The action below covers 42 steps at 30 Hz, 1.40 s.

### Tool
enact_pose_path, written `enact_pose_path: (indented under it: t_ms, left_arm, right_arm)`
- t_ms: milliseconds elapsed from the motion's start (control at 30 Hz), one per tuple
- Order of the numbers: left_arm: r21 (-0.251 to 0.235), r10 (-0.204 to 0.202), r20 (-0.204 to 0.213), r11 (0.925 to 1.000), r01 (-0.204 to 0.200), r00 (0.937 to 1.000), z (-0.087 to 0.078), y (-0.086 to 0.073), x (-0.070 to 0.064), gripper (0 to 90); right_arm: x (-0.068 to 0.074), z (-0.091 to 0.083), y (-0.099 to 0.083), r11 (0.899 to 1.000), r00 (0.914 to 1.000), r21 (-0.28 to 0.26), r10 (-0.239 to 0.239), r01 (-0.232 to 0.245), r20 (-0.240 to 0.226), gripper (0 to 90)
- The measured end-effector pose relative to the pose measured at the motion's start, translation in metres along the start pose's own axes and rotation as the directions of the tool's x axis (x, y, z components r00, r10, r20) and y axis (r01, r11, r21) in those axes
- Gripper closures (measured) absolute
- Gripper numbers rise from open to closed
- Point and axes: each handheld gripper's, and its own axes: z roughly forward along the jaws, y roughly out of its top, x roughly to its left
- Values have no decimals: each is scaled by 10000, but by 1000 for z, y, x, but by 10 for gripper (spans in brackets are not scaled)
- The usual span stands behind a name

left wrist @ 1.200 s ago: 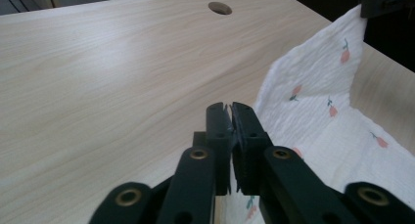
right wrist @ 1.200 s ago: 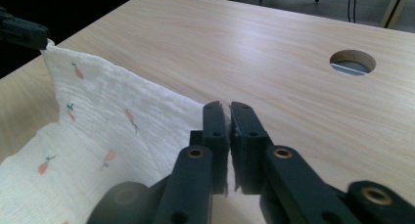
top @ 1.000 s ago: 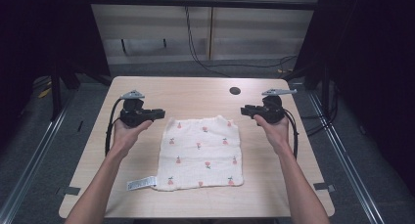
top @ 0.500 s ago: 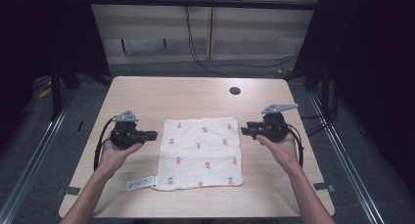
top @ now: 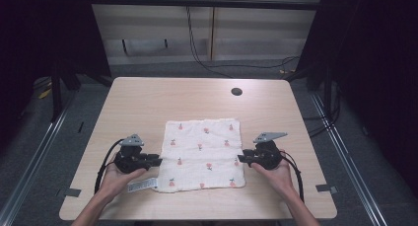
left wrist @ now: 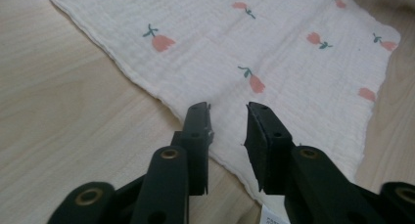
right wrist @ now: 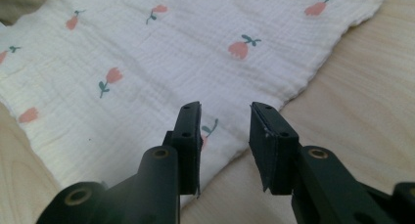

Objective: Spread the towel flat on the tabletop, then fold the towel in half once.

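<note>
a white cloth printed with small pink tulips lies spread flat on the light wooden table, toward the person's side of the middle; everything else is placed here relative to that cloth; the left gripper sits at the cloth's left edge, close to its near left corner, with its black tips reaching just onto the fabric; in the left gripper view its jaws stand spread with a clear gap between them, hanging over the cloth's hem and pinching nothing; a white care label sticks out from the cloth's near left corner, just below that gripper; the right gripper sits at the cloth's right edge, near its near right corner, tips at the hem; in the right gripper view its jaws are likewise parted, with the cloth's corner lying on the table between and beneath them, nothing clamped; whether either set of tips touches the fabric cannot be told; the left hand and the right hand hold the grippers from the near side of the cloth; a small dark round hole sits in the tabletop well beyond the cloth's far right corner.
</note>
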Motion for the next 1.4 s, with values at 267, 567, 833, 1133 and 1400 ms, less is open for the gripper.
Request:
enact_pose_path:
  t_ms: [267, 567, 833, 1133, 1400]
  left_arm:
    - [248, 372, -158, 9990, -368, 9992, 8, 1, -6, 624]
    - [821, 511, -450, 9955, -473, 9977, 23, 2, -7, 636]
    - [835, 799, 17, 9933, -798, 9968, 27, -1, -15, 747]
    - [1018, 610, 744, 9924, -684, 9954, 25, -7, -24, 821]
    - [966, 588, 1341, 9927, -721, 9892, 22, -9, -24, 684]
  right_arm:
    - [-1, 13, -2, 9976, 9993, 582, -371, 364, 98, 732]
    - [7, 10, -10, 9913, 9948, 908, -983, 955, 276, 893]
    - [8, 4, -15, 9895, 9955, 1104, -944, 935, 27, 900]
    - [12, -13, -31, 9885, 9955, 1207, -876, 913, -361, 900]
    - [10, -17, -30, 9943, 9949, 685, -778, 822, -645, 874]
